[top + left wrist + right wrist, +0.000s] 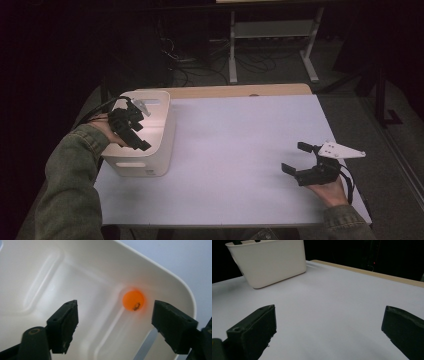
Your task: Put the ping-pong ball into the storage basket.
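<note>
A cream plastic bin (160, 125) stands at the table's left edge. My left gripper (136, 136) hangs over its open top, jaws spread wide and empty. Looking down from the left gripper view, an orange ball (133, 300) lies on the bin's floor (75, 290) near one corner, below and between the two jaws, apart from both. My right gripper (298, 158) is low over the table at the right, open, with nothing between its jaws. In the right gripper view the bin (269, 261) stands far off at the upper left.
The white tabletop (235, 150) has a wooden strip (240, 91) along its far edge. Beyond it on the dark floor are a metal stand (272, 40) and loose cables (200, 65).
</note>
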Demonstrator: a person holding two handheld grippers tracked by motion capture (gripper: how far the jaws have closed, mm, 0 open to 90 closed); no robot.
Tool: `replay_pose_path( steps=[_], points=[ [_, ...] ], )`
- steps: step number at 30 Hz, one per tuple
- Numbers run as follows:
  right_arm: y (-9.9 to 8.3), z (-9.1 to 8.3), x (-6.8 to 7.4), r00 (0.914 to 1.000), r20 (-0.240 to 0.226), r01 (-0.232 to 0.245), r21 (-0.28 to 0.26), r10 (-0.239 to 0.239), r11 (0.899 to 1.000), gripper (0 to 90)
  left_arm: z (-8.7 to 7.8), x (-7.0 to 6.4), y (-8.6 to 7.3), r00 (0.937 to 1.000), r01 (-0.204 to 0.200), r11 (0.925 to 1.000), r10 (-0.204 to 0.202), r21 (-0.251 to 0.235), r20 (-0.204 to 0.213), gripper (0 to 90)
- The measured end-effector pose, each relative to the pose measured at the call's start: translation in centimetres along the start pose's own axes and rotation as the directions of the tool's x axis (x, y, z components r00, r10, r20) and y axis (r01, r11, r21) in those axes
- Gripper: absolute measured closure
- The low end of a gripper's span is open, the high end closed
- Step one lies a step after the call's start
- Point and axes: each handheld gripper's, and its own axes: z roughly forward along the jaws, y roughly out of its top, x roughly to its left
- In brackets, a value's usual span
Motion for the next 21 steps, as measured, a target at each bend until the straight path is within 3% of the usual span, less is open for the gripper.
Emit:
replay_pose_path(
  steps=[14, 21],
  points=[
    [0.0, -0.2, 0.0, 1.0, 0.004, -0.002, -0.002, 0.002, 1.0, 0.0, -1.8, 0.0, 0.8, 0.9999, -0.004, 1.0, 0.004, -0.006, -0.014, 7.7],
    [-0.1, -0.3, 0.1, 1.0, 0.007, -0.002, -0.003, 0.002, 1.0, 0.0, -2.6, -0.3, 1.0, 0.9998, -0.002, 0.9993, 0.001, -0.038, -0.022, 0.0]
  ],
)
